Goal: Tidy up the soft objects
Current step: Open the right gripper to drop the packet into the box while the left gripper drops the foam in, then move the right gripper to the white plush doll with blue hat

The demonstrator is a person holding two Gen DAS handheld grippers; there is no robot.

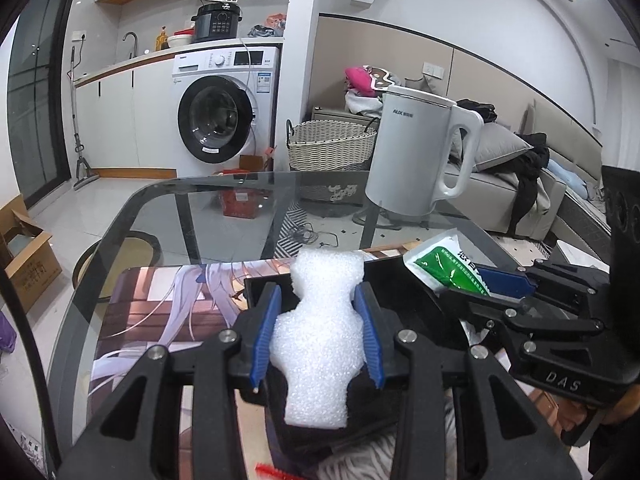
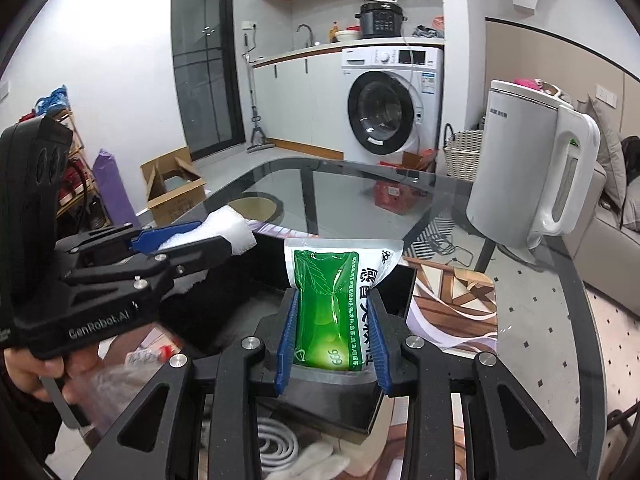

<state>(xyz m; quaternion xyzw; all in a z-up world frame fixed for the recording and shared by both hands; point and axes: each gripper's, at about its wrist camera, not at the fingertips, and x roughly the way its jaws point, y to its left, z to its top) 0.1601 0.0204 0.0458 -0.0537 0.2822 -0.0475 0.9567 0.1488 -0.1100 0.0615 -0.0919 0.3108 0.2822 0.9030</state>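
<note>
My left gripper (image 1: 318, 300) is shut on a white foam piece (image 1: 320, 332) and holds it over a black box (image 1: 392, 280) on the printed mat. My right gripper (image 2: 332, 312) is shut on a green and white soft pouch (image 2: 334, 304) and holds it above the same black box (image 2: 394, 292). In the left wrist view the right gripper (image 1: 490, 284) shows at the right with the pouch (image 1: 444, 260). In the right wrist view the left gripper (image 2: 188, 240) shows at the left with the foam (image 2: 236, 232).
A white electric kettle (image 1: 416, 156) stands on the glass table (image 1: 200, 208) at the far right. A printed mat (image 1: 160, 308) lies under the box. White coiled cord and cloth (image 2: 280, 448) lie near the front. A washing machine and a wicker basket stand beyond the table.
</note>
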